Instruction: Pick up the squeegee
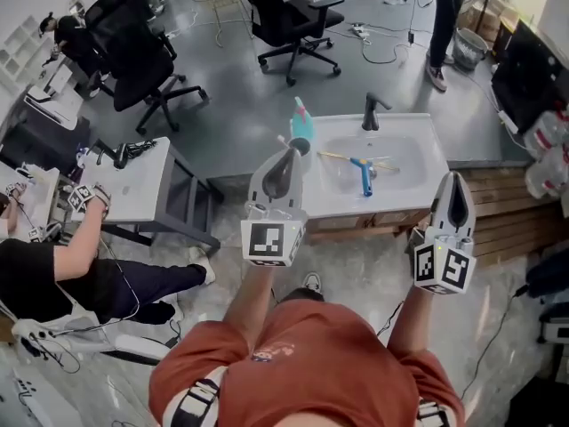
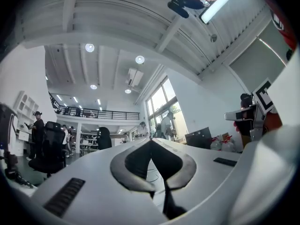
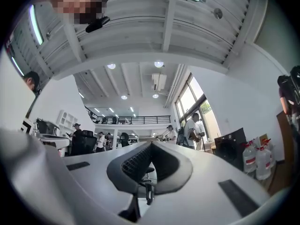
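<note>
White moulded sink basin (image 1: 422, 154) on a timber-fronted stand holds the task's item: a blue-handled squeegee with a pale cross-blade (image 1: 364, 176) lying flat in the bowl, just below the black faucet (image 1: 373, 112). A teal plastic bottle (image 1: 301, 127) stands at the basin's left corner.

Progress: the pick-up is not begun. The squeegee is untouched, and both tools are held in the air on the near side of the sink, apart from it. What appears left is the whole job: the approach, opening a tool, closing on the handle, and the lift.

Tools: the left gripper (image 1: 286, 157) has its jaws together at the tips, with nothing between them — its own view shows only the room beyond. The right gripper (image 1: 455, 185) is likewise closed and empty, and touches nothing.
</note>
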`<state>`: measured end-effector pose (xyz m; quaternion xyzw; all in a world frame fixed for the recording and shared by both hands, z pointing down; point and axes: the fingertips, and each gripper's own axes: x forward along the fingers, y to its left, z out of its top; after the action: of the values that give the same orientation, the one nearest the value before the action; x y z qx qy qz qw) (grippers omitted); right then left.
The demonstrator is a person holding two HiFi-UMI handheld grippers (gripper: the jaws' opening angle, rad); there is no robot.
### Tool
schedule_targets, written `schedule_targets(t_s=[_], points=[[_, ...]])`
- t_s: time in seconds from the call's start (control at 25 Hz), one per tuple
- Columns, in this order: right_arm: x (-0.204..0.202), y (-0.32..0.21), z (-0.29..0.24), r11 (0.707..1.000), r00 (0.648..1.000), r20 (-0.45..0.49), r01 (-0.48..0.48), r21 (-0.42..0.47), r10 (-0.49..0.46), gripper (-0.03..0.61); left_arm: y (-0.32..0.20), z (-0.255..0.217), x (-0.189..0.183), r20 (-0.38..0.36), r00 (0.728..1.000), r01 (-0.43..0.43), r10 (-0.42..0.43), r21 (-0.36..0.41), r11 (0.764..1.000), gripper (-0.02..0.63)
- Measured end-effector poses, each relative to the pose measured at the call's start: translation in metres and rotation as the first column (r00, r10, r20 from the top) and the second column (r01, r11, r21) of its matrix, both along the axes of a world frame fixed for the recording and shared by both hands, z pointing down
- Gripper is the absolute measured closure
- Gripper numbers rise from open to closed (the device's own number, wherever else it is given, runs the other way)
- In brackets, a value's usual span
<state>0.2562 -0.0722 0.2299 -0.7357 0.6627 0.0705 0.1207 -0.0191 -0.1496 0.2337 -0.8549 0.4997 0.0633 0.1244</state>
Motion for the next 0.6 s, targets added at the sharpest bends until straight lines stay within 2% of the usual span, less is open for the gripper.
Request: schedule_targets(t_s=[0.24,0.6], points=[[-0.036,-0.093,0.012,0.999,1.000,-0.027,-0.003,-0.041,0.002,0.571,-0.089,0.013,-0.033,0.005,1.000,0.000,0.000,-0.008,1.000,0.595],[-0.088,-0.154,0.019,0.997,0.998,-0.066,-0.019,-0.071,0.014,0.571,-0.156,0.032,-0.078,-0.019,1.000,-0.026,0.026,-0.039,0.999,0.597]])
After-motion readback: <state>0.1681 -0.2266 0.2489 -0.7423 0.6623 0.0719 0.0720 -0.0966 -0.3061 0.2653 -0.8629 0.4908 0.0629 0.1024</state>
